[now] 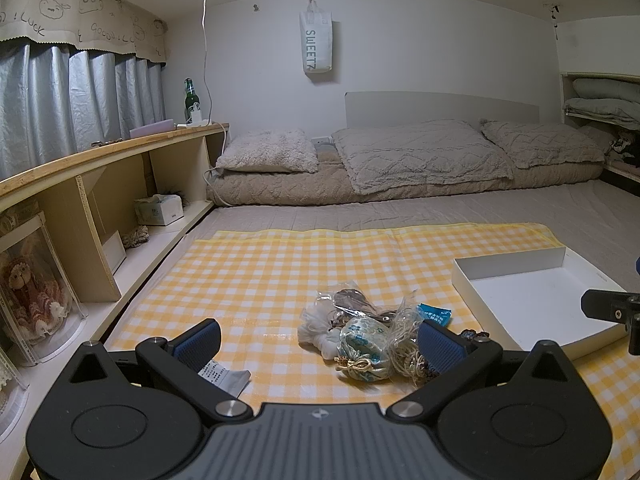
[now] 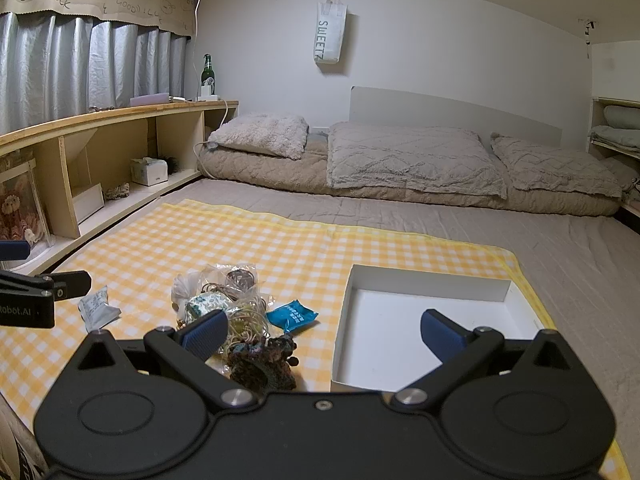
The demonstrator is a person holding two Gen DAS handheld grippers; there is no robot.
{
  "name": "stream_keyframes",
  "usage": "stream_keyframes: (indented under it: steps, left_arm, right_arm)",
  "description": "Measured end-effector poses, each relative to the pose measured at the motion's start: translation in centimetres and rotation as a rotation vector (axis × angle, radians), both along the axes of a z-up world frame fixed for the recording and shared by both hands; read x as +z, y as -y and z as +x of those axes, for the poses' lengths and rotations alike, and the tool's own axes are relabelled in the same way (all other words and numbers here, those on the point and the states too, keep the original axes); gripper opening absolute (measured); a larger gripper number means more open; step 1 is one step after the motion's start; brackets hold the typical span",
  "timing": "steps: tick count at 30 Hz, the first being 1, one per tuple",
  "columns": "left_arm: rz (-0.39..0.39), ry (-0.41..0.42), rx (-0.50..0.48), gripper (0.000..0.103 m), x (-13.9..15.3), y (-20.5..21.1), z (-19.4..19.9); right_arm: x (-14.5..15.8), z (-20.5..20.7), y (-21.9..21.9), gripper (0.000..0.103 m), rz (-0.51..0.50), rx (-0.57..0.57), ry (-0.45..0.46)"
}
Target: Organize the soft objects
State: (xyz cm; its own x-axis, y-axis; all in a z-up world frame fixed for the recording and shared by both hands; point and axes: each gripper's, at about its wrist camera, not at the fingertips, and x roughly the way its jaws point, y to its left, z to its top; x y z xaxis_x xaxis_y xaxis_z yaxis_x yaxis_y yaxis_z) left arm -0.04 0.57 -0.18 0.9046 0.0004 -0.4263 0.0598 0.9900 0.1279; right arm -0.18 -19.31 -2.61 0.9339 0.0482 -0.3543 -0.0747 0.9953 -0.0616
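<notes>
A heap of small soft things lies on the yellow checked cloth (image 1: 260, 272): a pale blue embroidered pouch (image 1: 362, 346), clear plastic bags with cords (image 1: 348, 304), a blue sachet (image 1: 434, 314) and a dark knitted piece (image 2: 260, 364). A white sachet (image 1: 224, 376) lies apart on the left. My left gripper (image 1: 320, 342) is open, low over the cloth, with the heap between its fingers. My right gripper (image 2: 324, 332) is open, its left finger over the heap (image 2: 224, 300) and its right finger over the empty white box (image 2: 400, 320). The box also shows in the left wrist view (image 1: 532, 304).
The cloth lies on a grey bed (image 2: 540, 248) with pillows (image 1: 416, 152) at the far end. A wooden shelf unit (image 1: 100, 200) runs along the left with a tissue box (image 1: 158, 210), a doll (image 1: 28, 296) and a green bottle (image 1: 191, 100) on top.
</notes>
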Motion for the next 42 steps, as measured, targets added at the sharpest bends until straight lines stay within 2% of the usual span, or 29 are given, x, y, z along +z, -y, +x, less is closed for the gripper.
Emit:
stream_keyframes:
  steps: [17, 27, 34, 38, 42]
  left_arm:
    - [0.023, 0.024, -0.001, 0.103, 0.8, 0.3, 0.7]
    - [0.035, 0.131, 0.015, 0.103, 4.7, -1.2, 3.5]
    - [0.043, 0.209, 0.077, 0.103, 5.9, -2.6, 6.5]
    - [0.064, 0.169, 0.079, 0.103, 5.4, -4.0, 8.6]
    - [0.024, 0.112, 0.113, 0.103, 3.9, -5.7, 10.7]
  right_arm:
    - [0.4, -0.2, -0.1, 0.103, -0.030, 0.005, 0.030]
    - [3.5, 1.5, -0.3, 0.103, -0.127, 0.024, 0.096]
    - [4.8, 4.6, -1.0, 0.103, -0.174, 0.087, 0.080]
    - [4.7, 7.4, -1.6, 0.103, -0.205, 0.113, 0.062]
    - [4.0, 10.1, -1.9, 0.103, -0.213, 0.101, 0.070]
